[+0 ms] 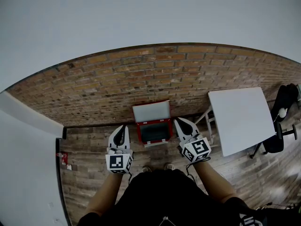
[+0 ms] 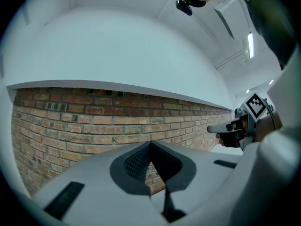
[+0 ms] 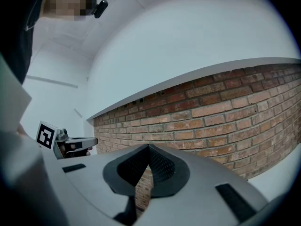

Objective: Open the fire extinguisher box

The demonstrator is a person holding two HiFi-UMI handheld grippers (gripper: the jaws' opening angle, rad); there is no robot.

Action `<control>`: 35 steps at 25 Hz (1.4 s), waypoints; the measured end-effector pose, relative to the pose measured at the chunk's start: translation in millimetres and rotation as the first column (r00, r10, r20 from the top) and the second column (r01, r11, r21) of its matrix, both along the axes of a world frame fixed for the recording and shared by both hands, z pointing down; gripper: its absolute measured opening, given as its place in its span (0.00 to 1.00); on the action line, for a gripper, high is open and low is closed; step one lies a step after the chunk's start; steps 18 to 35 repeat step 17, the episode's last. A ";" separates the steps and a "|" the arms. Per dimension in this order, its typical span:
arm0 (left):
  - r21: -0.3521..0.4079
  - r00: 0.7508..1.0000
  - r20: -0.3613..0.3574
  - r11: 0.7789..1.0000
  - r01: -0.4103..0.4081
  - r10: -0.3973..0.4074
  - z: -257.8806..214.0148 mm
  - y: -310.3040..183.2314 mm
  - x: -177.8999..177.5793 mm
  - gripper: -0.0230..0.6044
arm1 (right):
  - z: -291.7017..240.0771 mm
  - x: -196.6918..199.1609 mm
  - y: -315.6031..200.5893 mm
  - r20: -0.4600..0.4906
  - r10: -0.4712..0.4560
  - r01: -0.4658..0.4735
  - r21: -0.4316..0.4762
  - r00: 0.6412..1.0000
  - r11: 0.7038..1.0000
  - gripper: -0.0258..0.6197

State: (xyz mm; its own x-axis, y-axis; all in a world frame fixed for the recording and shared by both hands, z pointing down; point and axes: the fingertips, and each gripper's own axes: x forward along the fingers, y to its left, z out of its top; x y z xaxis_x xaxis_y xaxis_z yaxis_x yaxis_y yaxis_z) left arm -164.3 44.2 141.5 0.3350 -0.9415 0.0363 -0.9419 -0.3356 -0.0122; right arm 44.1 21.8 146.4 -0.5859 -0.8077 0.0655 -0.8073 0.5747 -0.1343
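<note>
As both tools are held out level w/ nothing in them, the box (image 1: 153,132) sits on the wood floor (image 1: 94,173), up against the brick wall (image 1: 155,74). It's straight ahead of the person & between the two tools in the head view. Box is red. Its lid (image 1: 151,111) stands up, pale inner face out, leaning back at the bricks. Dark inside shows below it, so it's already open.

L gripper (image 1: 124,127): jaws shut, pads meeting at the tips, nothing between. Its own view looks past the tips at brick, w/ plain white wall above. In the head view it's just left of the box. Can't tell how high above the floor it hangs, but no contact seen.

R gripper (image 1: 178,121): same, jaws together & empty, brick beyond the tips. In the head view it's just right of the box, tip by the lid's lower right corner. Looks apart from it.

Each gripper view catches the other tool off to the side, also aimed at the wall.

Rest: white table (image 1: 242,119) to the right, near the wall. Black chair (image 1: 282,121) past it at far right. Small red item (image 1: 62,157) low at left, by the white side wall. Person's shoe tips (image 1: 146,169) show just behind the box.
</note>
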 end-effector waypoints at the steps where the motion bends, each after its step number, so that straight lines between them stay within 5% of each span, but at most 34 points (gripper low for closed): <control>1: -0.001 1.000 0.000 1.000 0.001 -0.001 0.9 0.2 -0.5 0.08 | 0.5 -0.3 -0.1 0.000 0.001 -0.001 -0.001 1.000 1.000 0.07; 35: -0.002 1.000 0.004 1.000 0.013 -0.013 0.4 6.0 -3.9 0.08 | 3.9 -3.7 3.5 0.006 -0.003 0.003 -0.011 1.000 1.000 0.07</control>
